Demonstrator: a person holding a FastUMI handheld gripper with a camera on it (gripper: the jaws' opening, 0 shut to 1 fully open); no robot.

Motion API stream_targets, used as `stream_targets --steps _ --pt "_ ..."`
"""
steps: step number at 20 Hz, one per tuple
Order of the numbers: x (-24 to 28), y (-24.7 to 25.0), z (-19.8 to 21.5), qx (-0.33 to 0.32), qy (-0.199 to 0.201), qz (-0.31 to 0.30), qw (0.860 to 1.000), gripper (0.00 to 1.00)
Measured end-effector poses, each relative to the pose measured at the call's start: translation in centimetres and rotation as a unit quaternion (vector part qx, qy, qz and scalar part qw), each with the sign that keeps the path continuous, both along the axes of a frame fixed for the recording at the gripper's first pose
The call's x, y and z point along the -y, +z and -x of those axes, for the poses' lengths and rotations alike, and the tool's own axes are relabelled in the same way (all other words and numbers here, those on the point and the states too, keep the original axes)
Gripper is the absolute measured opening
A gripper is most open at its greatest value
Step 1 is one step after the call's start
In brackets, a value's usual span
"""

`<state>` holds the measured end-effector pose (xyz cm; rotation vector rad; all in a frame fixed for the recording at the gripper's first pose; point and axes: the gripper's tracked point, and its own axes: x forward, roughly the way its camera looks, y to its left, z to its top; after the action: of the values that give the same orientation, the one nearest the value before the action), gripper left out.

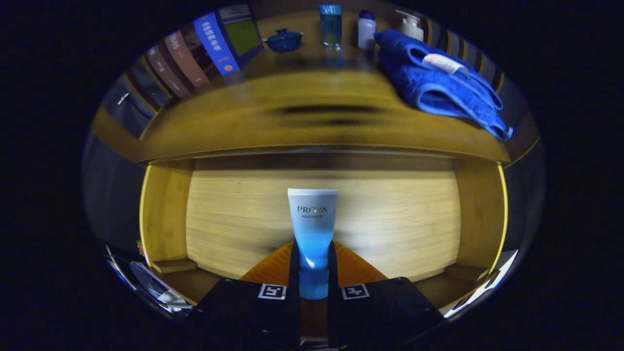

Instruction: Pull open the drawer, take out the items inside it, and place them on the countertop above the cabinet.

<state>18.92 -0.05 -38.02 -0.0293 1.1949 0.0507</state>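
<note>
Gripping the cosmetic tube [312,229], the gripper [312,270] has both fingers clamped on its lower part, cap end toward the camera, above the open drawer [234,219]. Step in hand: taking the item out. Next move calls for lifting onto the worktop [234,124], clear of the blue towel [438,83]. Tube reads "PROYA".

At the back of the wooden table [243,122], a row of upright books [195,53] leans along the left side. Beside them sits a small dark-blue lidded bowl [283,40], then a tall clear glass of blue liquid [331,24], a white bottle with a blue cap [366,29] and a pale pump dispenser [412,25]. A folded blue towel [438,83] lies at the right.
</note>
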Motion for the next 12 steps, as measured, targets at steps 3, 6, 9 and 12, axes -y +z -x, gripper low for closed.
stream_targets --steps 3,6,9,12 --pt "0.0 4.4 0.0 0.036 0.006 0.002 0.999 0.26" --pt "-0.2 8.6 -0.9 0.065 0.004 -0.008 0.998 0.26" --pt "0.0 11.3 -3.1 0.085 0.005 -0.006 0.996 0.26" --pt "-0.3 12.1 -6.2 0.092 0.007 0.000 0.996 0.26"
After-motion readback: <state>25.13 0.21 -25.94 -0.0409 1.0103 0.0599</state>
